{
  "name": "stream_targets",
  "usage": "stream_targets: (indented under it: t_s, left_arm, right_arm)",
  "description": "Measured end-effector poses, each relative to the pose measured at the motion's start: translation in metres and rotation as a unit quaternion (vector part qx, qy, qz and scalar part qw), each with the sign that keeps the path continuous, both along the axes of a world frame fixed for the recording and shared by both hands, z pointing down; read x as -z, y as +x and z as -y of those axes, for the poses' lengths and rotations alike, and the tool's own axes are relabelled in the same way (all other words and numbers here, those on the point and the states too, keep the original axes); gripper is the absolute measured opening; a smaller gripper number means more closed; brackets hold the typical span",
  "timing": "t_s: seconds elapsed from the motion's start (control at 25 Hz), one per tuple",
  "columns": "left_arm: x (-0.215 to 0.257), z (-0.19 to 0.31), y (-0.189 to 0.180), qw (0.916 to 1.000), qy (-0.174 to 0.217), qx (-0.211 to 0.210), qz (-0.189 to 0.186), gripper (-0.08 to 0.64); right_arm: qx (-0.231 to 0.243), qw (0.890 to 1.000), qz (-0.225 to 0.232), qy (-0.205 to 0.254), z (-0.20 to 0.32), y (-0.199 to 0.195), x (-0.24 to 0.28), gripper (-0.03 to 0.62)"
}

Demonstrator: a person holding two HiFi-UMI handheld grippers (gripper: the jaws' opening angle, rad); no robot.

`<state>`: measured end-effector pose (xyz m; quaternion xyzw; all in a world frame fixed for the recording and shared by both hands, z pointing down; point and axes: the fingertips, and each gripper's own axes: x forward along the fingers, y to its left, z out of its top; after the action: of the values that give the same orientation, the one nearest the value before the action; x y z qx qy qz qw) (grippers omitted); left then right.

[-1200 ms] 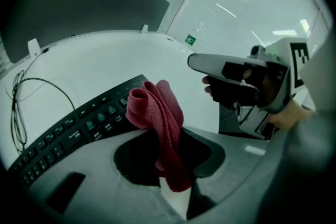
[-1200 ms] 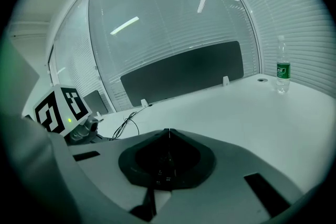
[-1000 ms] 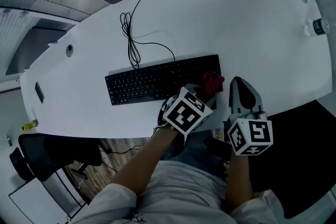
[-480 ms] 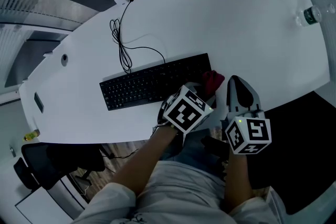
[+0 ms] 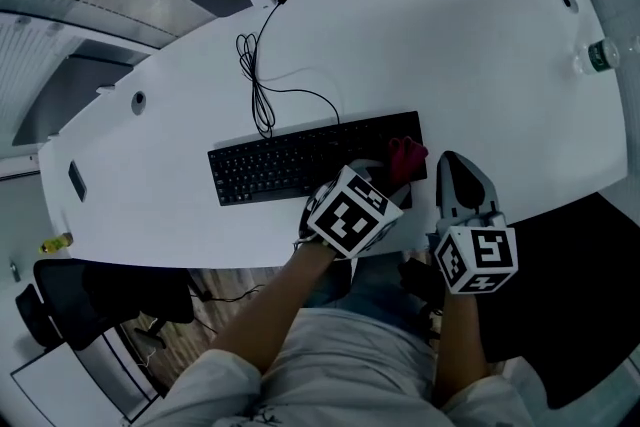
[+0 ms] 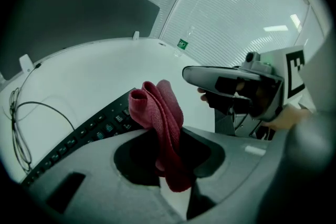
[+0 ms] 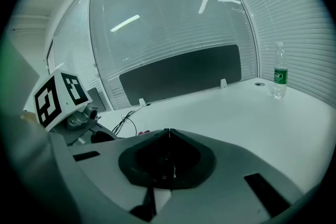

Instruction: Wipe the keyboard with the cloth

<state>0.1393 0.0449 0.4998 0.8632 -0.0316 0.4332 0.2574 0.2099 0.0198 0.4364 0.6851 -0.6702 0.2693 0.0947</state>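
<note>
Cloth (image 5: 407, 155) (image 6: 160, 113): crumpled dark red woven fabric, it is standing up in a folded bunch out of the left gripper's jaws and is touching the right end of the keyboard.
Left gripper (image 5: 392, 173) (image 6: 173, 168): grey plastic two-jaw tool carrying a black-and-white marker cube. Its jaws are pinching tight on the lower part of the cloth, and it is hanging over the keyboard's near right corner, pointing away from the person.
Right gripper (image 5: 450, 165) (image 6: 231, 84) (image 7: 168, 132): matching grey tool with its own marker cube. Its jaws are pressing together with nothing between them. It is sitting just right of the keyboard's end, beside the cloth but apart from it. Whether it is touching the table cannot be told.
Keyboard (image 5: 300, 160) (image 6: 89, 131): long flat black computer keyboard, it is lying slightly slanted near the table's front edge, in front of the person.
Cable (image 5: 255, 85) (image 6: 18, 128) (image 7: 123, 122): thin black cord, it is running from behind the keyboard in loose loops towards the table's far edge.
Table (image 5: 450, 45): wide white curved top, it is bearing the keyboard and the bottle.
Bottle (image 5: 597, 55) (image 7: 279, 77): clear plastic bottle with a green label, it is standing upright at the table's far right, well apart from the keyboard.
</note>
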Motion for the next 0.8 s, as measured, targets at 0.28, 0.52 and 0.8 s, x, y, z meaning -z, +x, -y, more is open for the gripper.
stream_targets:
  t_s: [0.28,0.52,0.8]
  left_arm:
    - [0.016,0.023,-0.053,0.9989,0.016,0.044,-0.004,0.109]
    - [0.033,0.037,-0.112,0.9938,0.042,0.101,-0.016,0.109]
    - [0.062,0.045,-0.186,0.9808,0.083,0.175,-0.025,0.109]
  right_arm:
    - [0.049,0.999,-0.017,0.002,0.019,-0.036,0.013,0.009]
    - [0.103,0.994,-0.033,0.001,0.034,-0.069,0.027,0.008]
    - [0.154,0.987,-0.048,0.01,0.052,-0.105,0.056,0.008]
